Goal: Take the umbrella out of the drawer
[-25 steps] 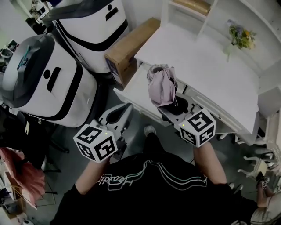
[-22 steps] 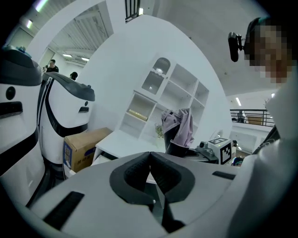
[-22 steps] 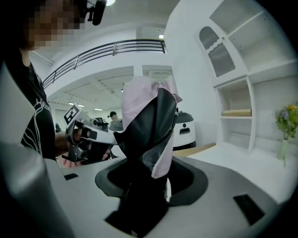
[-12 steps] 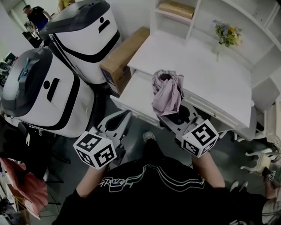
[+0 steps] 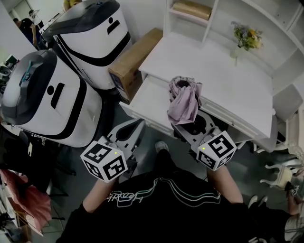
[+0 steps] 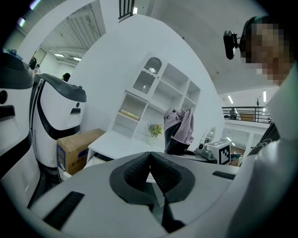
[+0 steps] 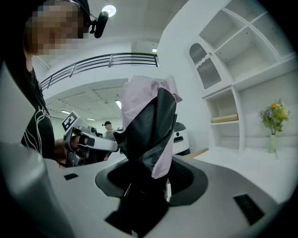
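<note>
A folded pink and black umbrella (image 5: 184,102) stands upright in front of the white desk (image 5: 223,76), above the open drawer (image 5: 148,97). My right gripper (image 5: 191,124) is shut on its lower end. In the right gripper view the umbrella (image 7: 148,125) rises from between the right gripper's (image 7: 148,179) pads. My left gripper (image 5: 134,127) is lower left of the drawer, shut and empty. Its pads meet at the tip in the left gripper view (image 6: 150,155), and the umbrella (image 6: 180,126) shows beyond them.
Two large white and black machines (image 5: 52,90) stand at the left, with a cardboard box (image 5: 135,59) beside the desk. A vase of flowers (image 5: 244,38) and shelves (image 5: 199,14) are at the desk's back. A white chair (image 5: 282,168) stands at the right.
The right gripper has lifted the umbrella a little higher over the drawer, and the left gripper has risen slightly. Over the last half second both have kept still.
</note>
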`<state>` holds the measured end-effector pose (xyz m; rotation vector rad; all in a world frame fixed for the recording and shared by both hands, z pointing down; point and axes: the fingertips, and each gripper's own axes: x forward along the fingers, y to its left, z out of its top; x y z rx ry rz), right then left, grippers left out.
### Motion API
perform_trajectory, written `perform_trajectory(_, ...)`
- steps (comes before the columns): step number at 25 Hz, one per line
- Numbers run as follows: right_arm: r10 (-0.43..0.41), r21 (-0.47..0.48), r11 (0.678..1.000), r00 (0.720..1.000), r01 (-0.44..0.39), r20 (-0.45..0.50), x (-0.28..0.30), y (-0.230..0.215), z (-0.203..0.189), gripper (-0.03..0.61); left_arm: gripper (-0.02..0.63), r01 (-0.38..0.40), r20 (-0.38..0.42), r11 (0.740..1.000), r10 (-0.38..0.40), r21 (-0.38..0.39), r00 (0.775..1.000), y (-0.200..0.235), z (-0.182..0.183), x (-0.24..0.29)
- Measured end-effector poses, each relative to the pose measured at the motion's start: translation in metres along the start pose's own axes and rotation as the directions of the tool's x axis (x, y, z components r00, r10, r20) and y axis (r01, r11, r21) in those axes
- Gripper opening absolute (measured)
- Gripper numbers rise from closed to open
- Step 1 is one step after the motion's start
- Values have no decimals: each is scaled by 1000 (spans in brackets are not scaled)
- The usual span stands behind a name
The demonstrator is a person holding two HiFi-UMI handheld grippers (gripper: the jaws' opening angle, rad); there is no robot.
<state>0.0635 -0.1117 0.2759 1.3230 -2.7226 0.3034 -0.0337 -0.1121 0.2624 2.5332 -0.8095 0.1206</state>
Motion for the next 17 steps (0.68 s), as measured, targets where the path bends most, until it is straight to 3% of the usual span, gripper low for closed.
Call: perform_trajectory(17,1,-9,1000,1000,-2,-15,6,-12,-9,221,21,-6,-9,1000,6,-4,1000,7,-6,16)
